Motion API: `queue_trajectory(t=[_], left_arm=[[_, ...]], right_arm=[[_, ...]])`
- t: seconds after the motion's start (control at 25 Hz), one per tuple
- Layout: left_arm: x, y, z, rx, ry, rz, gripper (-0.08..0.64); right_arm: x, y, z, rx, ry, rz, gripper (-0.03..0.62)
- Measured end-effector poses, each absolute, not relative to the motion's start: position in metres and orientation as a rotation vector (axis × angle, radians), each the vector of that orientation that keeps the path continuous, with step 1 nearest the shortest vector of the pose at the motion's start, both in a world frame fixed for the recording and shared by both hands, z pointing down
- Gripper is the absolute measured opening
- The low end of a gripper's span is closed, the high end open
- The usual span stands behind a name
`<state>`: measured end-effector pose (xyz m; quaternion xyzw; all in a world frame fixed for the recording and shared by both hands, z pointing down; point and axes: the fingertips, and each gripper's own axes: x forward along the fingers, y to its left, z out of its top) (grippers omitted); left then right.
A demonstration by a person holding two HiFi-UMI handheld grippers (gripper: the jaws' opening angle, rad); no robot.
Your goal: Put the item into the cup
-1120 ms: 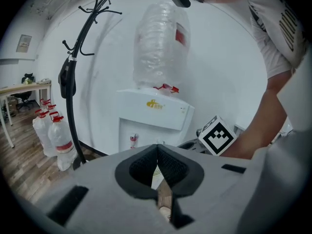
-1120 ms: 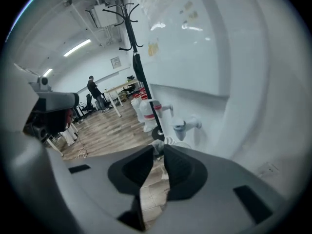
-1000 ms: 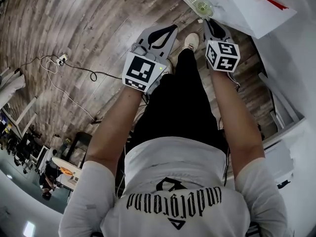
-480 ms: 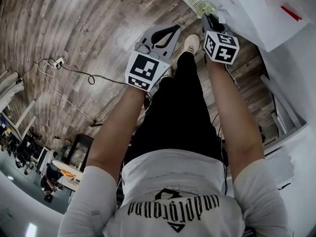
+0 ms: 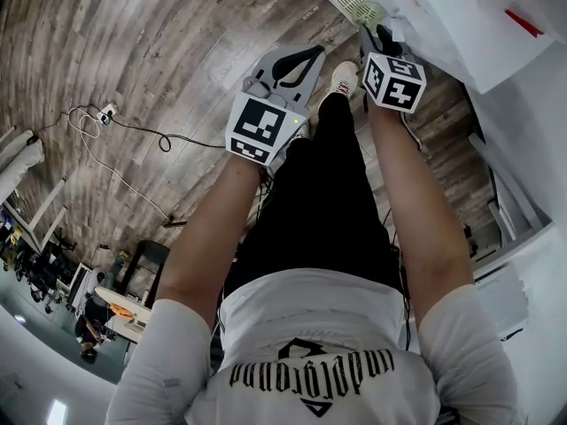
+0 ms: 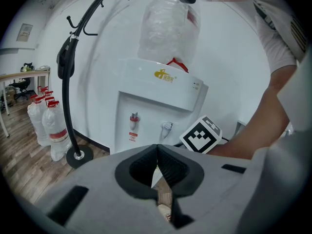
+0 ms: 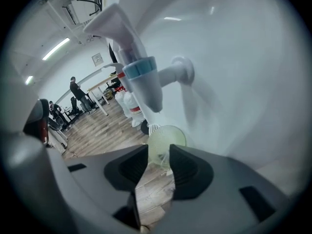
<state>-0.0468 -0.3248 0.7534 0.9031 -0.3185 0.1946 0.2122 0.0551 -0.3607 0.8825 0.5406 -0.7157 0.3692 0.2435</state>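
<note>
1. Head view
   - The left gripper point(image 5: 306, 53) and the right gripper point(image 5: 370, 32) are held out side by side over the brown wood-plank floor point(image 5: 159, 51).
   - The tall white water dispenser point(image 5: 434, 11) stands directly ahead of the right gripper.
   - A translucent pale-green plastic cup point(image 5: 365, 11) sits just beyond the right gripper's tips, at the dispenser front.
   - The left gripper is well apart from the cup, with open floor ahead of it.

2. Left gripper view
   - The jaws of the left gripper point(image 6: 157, 147) are closed, and their ribbed black pads meet at the tips.
   - Only a narrow slit remains below the tips. No held thing can be made out in it.
   - The water dispenser, topped by an inverted clear water bottle point(image 6: 168, 28), stands ahead of the jaws.
   - A black coat stand point(image 6: 70, 82) stands ahead and to the left.

3. Right gripper view
   - The jaws of the right gripper point(image 7: 156, 152) have just been opening and stand wide apart.
   - The cup lies just ahead of the tips, and its near side shows in the gap between them.
   - The pads do not clamp the cup.
   - A white tap with a blue collar point(image 7: 144, 77) hangs above and ahead of the jaws, over the cup.
</note>
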Motion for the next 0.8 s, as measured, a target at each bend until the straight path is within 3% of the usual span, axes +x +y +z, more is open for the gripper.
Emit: queue_trajectory(t=[0.4, 0.8], left_arm=[[-0.051, -0.317, 0.732, 2.528, -0.898, 0.537, 0.008], [-0.066, -0.289, 0.652, 2.615, -0.924, 0.503, 0.008]], right_arm=[[0.045, -0.349, 0.859, 1.455, -1.987, 0.979, 0.158], [0.027, -0.309, 0.764, 1.442, -2.094, 0.861, 0.150]])
